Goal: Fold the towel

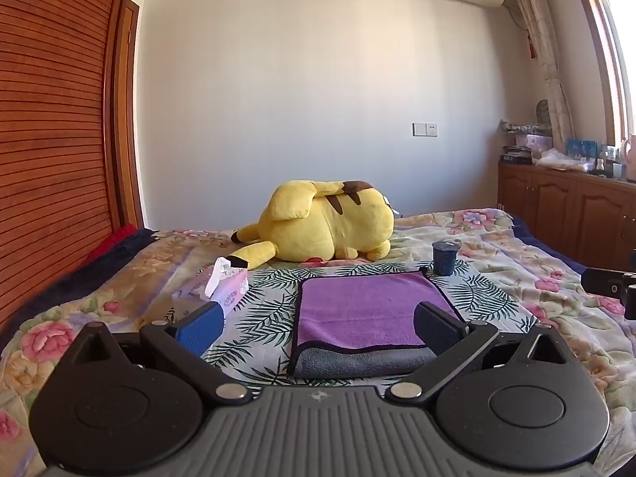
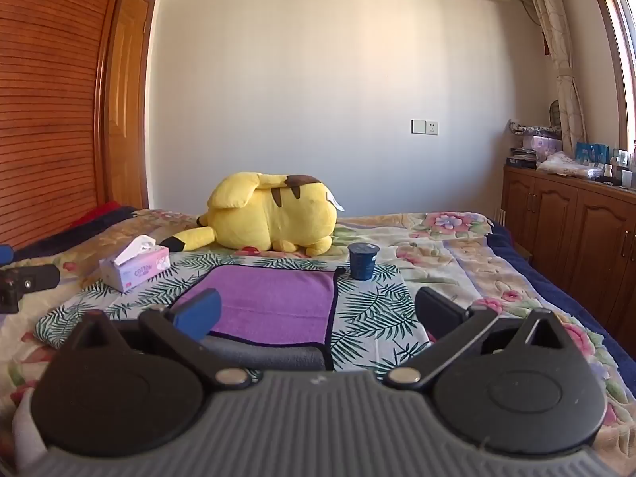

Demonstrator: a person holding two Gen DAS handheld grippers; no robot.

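A purple towel (image 1: 369, 310) with a grey underside and dark trim lies folded on a leaf-print cloth on the bed, its grey fold facing me. It also shows in the right wrist view (image 2: 274, 302). My left gripper (image 1: 318, 328) is open and empty, held just in front of the towel's near edge. My right gripper (image 2: 318, 316) is open and empty, near the towel's right front corner. The right gripper's body shows at the right edge of the left wrist view (image 1: 612, 290), and the left gripper's at the left edge of the right wrist view (image 2: 24, 282).
A yellow plush toy (image 1: 326, 222) lies behind the towel. A pink tissue box (image 1: 222, 286) stands to the left and a dark cup (image 1: 443, 258) at the towel's far right corner. Wooden cabinets (image 2: 572, 222) line the right wall.
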